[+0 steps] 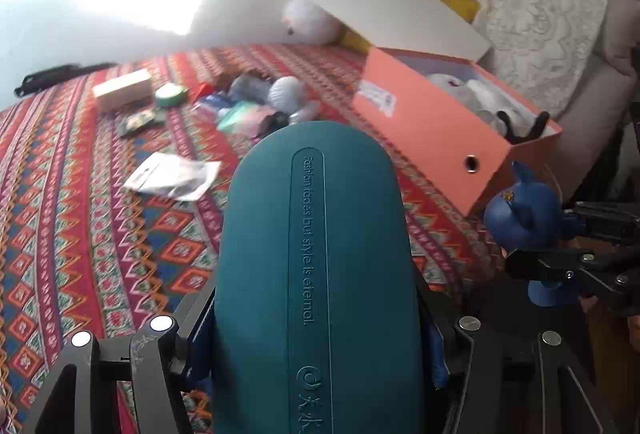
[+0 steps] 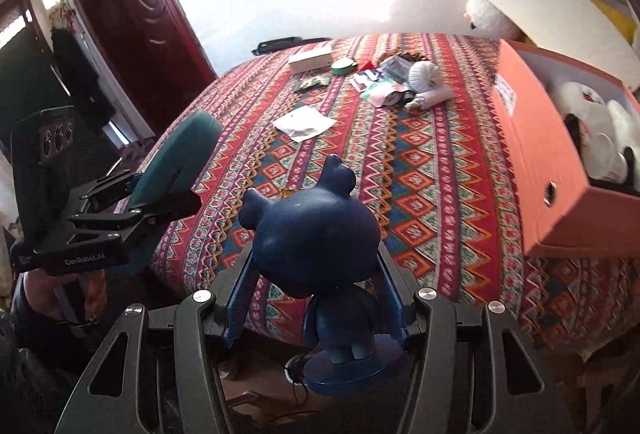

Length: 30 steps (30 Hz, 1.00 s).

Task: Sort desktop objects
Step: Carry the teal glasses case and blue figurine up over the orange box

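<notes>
Left gripper [image 2: 160, 190], at 9 o'clock in the right wrist view, is clenched on a teal oblong hard-shell case [image 1: 316, 274] that projects forward between its fingers. Right gripper [image 2: 316, 298] grasps a dark blue eared plastic figurine on a round base [image 2: 320, 234], held upright over the near edge of the table under a red patterned woven cloth [image 2: 440, 174]. Bare cloth lies ahead at 12 o'clock. An open orange cardboard box [image 2: 540, 170] stands at 2 o'clock.

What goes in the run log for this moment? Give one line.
left gripper: shut on teal oval case | right gripper: shut on dark blue cartoon figurine | open orange cardboard box: on patterned cloth
</notes>
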Available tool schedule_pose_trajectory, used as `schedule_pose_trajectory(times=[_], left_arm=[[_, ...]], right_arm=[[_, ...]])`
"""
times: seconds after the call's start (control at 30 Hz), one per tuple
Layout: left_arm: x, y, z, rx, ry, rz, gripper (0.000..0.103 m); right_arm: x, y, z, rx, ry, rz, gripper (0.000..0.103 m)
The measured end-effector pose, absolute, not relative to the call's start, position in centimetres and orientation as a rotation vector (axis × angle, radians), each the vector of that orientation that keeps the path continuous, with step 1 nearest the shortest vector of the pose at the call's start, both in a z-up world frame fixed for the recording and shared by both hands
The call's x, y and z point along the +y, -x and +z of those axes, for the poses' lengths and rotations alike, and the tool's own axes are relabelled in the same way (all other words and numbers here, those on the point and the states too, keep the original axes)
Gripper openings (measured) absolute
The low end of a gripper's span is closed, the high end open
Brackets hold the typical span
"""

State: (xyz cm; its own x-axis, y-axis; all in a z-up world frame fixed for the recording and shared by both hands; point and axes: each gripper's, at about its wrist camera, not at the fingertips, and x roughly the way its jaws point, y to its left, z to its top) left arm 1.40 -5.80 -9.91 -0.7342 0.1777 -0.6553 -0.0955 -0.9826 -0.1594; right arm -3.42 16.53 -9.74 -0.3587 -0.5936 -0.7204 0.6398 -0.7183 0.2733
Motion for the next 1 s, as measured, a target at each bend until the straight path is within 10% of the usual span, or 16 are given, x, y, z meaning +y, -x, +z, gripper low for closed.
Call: schedule_pose_trajectory(times=[1.0], left_arm=[[17.4,15.4,-2.4,0.112,0.849,2.525,0.067]], right_arm=[[40.5,8.2,-3.6,-0.165,-1.007,-2.66,0.058]])
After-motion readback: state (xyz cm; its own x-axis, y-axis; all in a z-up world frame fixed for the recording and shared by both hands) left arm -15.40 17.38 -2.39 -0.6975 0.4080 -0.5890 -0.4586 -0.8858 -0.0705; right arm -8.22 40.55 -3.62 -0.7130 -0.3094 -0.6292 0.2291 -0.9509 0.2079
